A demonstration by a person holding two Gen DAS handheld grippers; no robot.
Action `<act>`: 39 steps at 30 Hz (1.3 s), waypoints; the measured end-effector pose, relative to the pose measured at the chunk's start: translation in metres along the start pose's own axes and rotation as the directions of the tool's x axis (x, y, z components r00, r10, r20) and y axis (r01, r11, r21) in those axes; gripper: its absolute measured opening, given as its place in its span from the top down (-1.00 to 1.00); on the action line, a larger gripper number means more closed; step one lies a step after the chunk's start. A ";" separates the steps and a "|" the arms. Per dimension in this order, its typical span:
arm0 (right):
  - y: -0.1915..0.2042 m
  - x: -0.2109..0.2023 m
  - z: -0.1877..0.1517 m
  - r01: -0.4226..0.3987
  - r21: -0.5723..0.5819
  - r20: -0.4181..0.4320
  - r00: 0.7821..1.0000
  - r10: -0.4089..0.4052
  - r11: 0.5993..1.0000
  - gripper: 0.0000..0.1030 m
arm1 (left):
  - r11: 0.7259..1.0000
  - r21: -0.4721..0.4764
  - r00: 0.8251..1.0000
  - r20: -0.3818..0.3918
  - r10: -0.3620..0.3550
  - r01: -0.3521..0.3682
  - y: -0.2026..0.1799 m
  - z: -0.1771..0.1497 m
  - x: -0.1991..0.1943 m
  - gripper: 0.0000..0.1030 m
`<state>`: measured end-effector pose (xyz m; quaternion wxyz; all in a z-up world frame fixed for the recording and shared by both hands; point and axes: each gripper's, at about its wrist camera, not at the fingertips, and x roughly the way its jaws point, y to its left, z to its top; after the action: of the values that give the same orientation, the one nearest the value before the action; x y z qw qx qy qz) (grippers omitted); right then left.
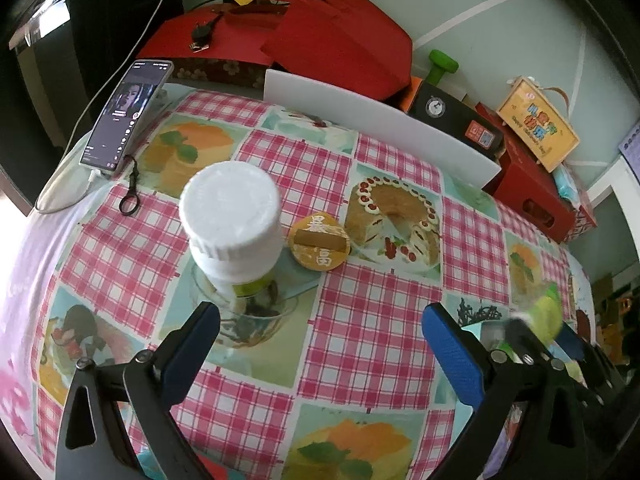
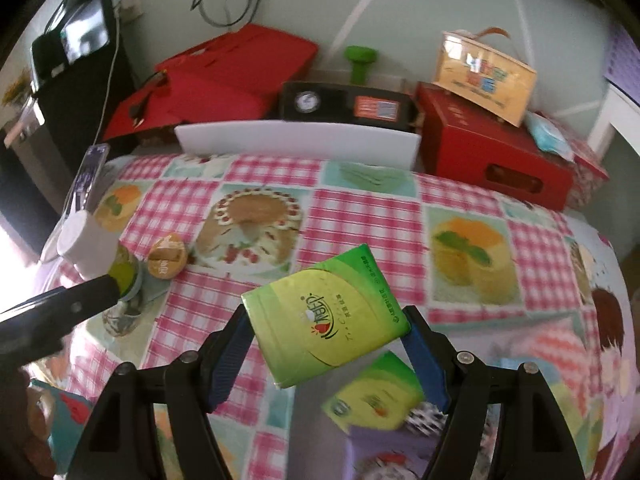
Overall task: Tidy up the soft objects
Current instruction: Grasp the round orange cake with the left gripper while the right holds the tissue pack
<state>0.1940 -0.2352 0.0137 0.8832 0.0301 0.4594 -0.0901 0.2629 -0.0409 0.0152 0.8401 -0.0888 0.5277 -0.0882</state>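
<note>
The right tongs (image 2: 326,340) gripped a green tissue pack (image 2: 326,316) by its two sides, holding it tilted above a bench covered by a pink checked cloth (image 2: 360,196). A second green tissue pack (image 2: 376,394) lay blurred just below it. The left tongs (image 1: 320,344) stood wide apart and empty over the cloth, near a white-capped bottle (image 1: 230,220) in a glass bowl (image 1: 248,320). A small round orange box (image 1: 319,246) sat just beside the bottle. Red boxes (image 2: 492,148) lined the wall behind.
</note>
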 end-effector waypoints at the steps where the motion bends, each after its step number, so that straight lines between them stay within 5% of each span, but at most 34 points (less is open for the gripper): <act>1: -0.003 -0.002 -0.001 0.002 0.003 0.002 1.000 -0.002 1.000 -0.49 | 1.000 -0.002 1.000 -0.002 0.007 -0.007 -0.002 0.000 0.002 -0.89; 17: -0.069 -0.006 -0.008 0.053 0.119 -0.002 0.999 -0.053 0.992 -0.49 | 0.989 -0.095 0.994 -0.020 0.109 -0.111 -0.029 0.013 0.049 -0.85; 23: -0.071 -0.008 -0.008 0.035 0.121 0.009 0.999 -0.036 0.992 -0.48 | 0.976 -0.140 0.986 -0.014 0.166 -0.167 -0.033 0.021 0.061 -0.63; 32: -0.073 -0.007 -0.008 0.028 0.128 0.013 0.999 -0.030 0.991 -0.48 | 0.958 -0.162 0.972 -0.032 0.233 -0.235 -0.035 0.022 0.079 -0.56; 39: -0.076 -0.006 -0.008 0.033 0.141 0.011 0.999 -0.035 0.990 -0.48 | 0.947 -0.210 0.970 -0.044 0.239 -0.243 -0.022 0.023 0.089 0.02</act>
<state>0.1698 -0.3078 0.0159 0.8803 0.0838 0.4462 -0.1374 0.3206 -0.0820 -0.0468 0.8254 -0.1128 0.5484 0.0717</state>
